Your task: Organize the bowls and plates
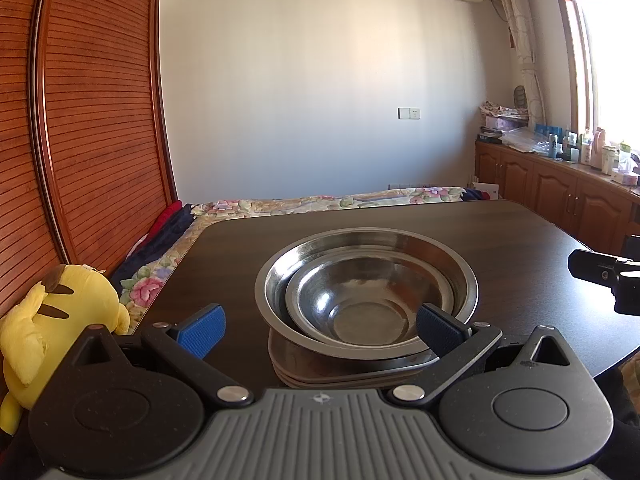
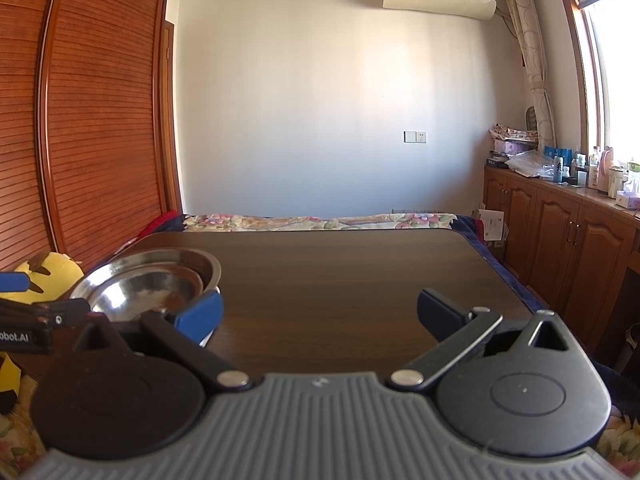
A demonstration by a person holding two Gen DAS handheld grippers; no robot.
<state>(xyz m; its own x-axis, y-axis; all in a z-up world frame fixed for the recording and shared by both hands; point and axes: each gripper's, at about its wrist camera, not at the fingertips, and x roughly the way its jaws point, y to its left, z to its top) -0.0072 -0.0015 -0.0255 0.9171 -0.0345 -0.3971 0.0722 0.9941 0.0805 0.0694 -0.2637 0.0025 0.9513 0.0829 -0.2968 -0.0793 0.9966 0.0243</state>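
On the dark wooden table (image 1: 500,232) a small shiny steel bowl (image 1: 360,300) sits nested inside a larger steel bowl (image 1: 460,276), and both rest on a stack of flat pale plates (image 1: 344,376) near the table's near edge. The left gripper (image 1: 320,326) hovers just before this stack with its blue-padded fingers spread wide, gripping nothing. The right gripper (image 2: 320,314) is likewise spread wide and unladen above bare tabletop, to the right of the bowls. A yellow plush toy (image 1: 52,320) sits beside the table.
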